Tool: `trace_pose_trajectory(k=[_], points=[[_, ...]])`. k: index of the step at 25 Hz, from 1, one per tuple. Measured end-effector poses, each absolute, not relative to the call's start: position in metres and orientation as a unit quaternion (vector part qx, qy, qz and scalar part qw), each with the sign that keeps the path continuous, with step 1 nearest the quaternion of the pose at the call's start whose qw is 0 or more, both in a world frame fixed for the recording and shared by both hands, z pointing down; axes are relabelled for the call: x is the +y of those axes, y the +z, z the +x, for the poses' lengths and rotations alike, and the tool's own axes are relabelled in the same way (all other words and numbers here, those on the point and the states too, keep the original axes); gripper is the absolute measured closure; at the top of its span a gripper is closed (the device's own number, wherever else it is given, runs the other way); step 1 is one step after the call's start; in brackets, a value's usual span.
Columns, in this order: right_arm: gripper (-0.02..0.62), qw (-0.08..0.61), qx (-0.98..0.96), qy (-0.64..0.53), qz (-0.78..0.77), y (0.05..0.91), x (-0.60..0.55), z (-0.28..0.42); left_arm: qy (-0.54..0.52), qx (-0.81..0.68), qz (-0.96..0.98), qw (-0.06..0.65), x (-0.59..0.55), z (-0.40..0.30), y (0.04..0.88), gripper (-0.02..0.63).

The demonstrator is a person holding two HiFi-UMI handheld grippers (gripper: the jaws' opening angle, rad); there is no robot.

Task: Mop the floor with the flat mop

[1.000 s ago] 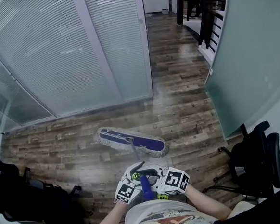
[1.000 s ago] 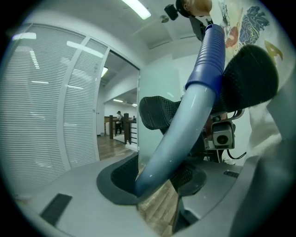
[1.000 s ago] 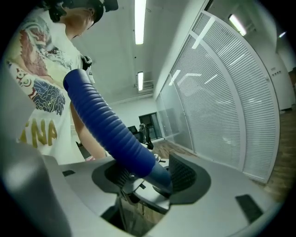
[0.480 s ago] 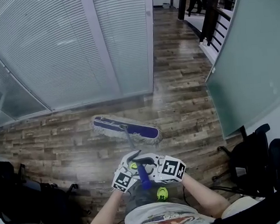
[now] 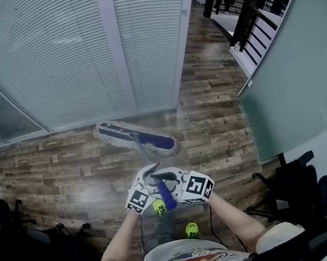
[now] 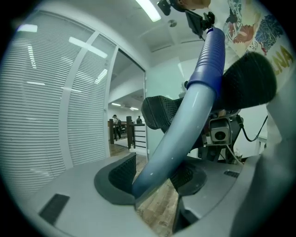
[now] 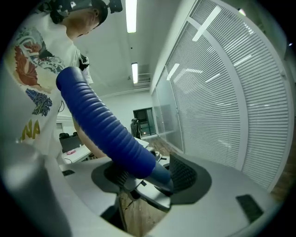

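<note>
The flat mop head (image 5: 136, 137), blue with a grey fringe, lies on the wood floor (image 5: 71, 179) close to the foot of the blinds-covered glass wall. Its thin pole (image 5: 144, 155) rises toward me and ends in a ribbed blue grip (image 5: 166, 197). My left gripper (image 5: 149, 183) is shut on the pale-blue pole (image 6: 180, 139) below the grip. My right gripper (image 5: 170, 184) is shut on the mop handle where the ribbed blue grip (image 7: 104, 127) ends. Both grippers sit side by side in front of my waist.
The glass wall with blinds (image 5: 62, 56) fills the upper left. A frosted glass panel (image 5: 293, 66) stands on the right, and a corridor (image 5: 208, 50) runs between them. Black office chairs (image 5: 300, 186) stand lower right, and dark chairs (image 5: 25, 239) lower left. My green shoes (image 5: 189, 228) show below the grippers.
The mop head has slid away from me and to the left, toward the blinds wall. Both grippers stayed shut on the handle and moved forward with it as I stepped ahead.
</note>
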State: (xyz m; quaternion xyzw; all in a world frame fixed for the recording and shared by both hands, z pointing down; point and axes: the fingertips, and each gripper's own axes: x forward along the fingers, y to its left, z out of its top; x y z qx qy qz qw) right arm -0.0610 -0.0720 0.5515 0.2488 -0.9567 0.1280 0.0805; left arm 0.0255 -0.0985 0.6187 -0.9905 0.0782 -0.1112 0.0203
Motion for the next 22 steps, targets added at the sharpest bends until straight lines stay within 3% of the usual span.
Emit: trace_pose_trajectory(k=[14, 22], points=[[0.341, 0.031, -0.962, 0.103, 0.250, 0.554, -0.261, -0.094, -0.059, 0.148, -0.987, 0.016, -0.296, -0.005, 0.620, 0.433], [0.341, 0.047, -0.957, 0.126, 0.256, 0.549, -0.251, -0.087, -0.093, 0.140, -0.986, -0.001, -0.282, 0.003, 0.620, 0.432]])
